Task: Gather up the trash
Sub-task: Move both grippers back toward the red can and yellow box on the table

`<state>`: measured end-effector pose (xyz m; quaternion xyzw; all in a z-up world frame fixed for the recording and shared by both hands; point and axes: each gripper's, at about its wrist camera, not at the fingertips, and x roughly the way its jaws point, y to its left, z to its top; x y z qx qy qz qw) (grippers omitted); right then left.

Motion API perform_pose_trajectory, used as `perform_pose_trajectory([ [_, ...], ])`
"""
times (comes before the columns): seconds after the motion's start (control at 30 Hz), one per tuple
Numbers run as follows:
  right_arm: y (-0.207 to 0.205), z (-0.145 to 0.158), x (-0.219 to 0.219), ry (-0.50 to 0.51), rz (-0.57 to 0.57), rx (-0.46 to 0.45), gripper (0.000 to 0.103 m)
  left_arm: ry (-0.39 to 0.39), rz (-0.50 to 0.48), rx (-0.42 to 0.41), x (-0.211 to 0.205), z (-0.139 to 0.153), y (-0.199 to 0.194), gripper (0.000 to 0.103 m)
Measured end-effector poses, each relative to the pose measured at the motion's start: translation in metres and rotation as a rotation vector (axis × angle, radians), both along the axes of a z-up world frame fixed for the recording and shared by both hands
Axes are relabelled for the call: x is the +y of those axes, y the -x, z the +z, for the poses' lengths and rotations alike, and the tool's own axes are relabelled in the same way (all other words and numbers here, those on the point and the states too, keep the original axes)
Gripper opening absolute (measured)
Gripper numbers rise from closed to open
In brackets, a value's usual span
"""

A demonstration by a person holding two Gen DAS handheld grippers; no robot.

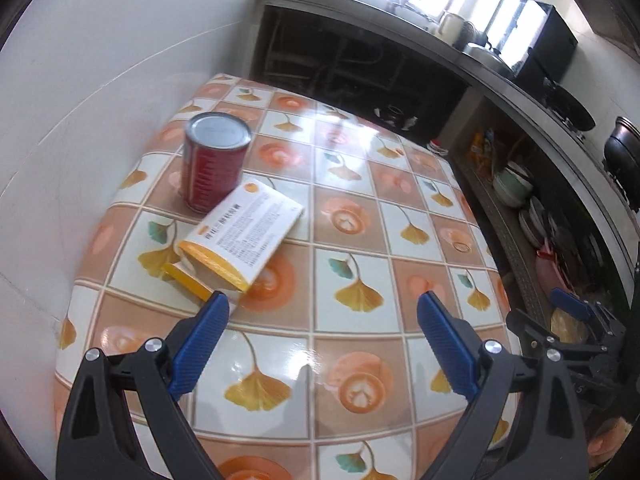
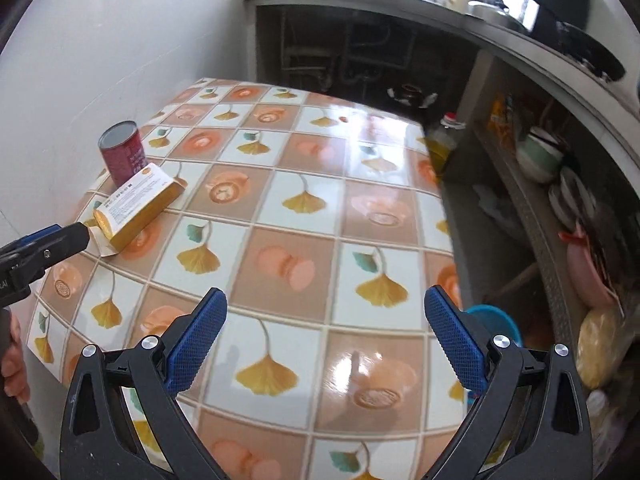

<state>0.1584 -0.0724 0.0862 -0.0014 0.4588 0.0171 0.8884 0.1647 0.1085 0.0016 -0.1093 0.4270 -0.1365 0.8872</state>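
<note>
Glossy tiles printed with ginkgo leaves and coffee cups cover the surface (image 1: 352,208), which stands against a white wall (image 1: 100,80) in a kitchen. Farthest left, near the wall, a red can (image 1: 214,162) with a silver lid stands upright. A white and yellow carton (image 1: 240,236) lies on its side just in front of the can, one end close against the can's base, its near end flap hanging open onto the tiles.

The left tool (image 1: 322,308) hovers low over the surface with its blue-padded fingers spread wide and nothing between them; its left fingertip sits right at the carton's open flap, though contact cannot be told. In the right wrist view this tool (image 2: 52,240) enters from the left edge, its tip just beside the carton (image 2: 138,204), with the can (image 2: 122,152) behind, and part of a hand (image 2: 14,356) shows below it.

The right tool (image 2: 326,306) is held well apart from both items, above the middle tiles of the surface (image 2: 304,184), its fingers likewise wide and empty. To the right, open shelves (image 2: 560,216) under a dark counter hold bowls and plates, and a blue basin (image 2: 496,322) sits low beside the surface.
</note>
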Motion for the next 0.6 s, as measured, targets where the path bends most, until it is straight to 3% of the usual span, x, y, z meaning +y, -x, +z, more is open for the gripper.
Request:
perform_pose_trajectory([
  [0.33, -0.028, 0.01, 0.033, -0.101, 0.082, -0.01, 0.095, 0.004, 0.029, 0.029, 0.031, -0.02, -0.019, 0.093],
  [0.6, -0.036, 0.01, 0.028, -0.168, 0.047, -0.036, 0.095, 0.014, 0.037, 0.037, 0.047, -0.033, -0.012, 0.093],
])
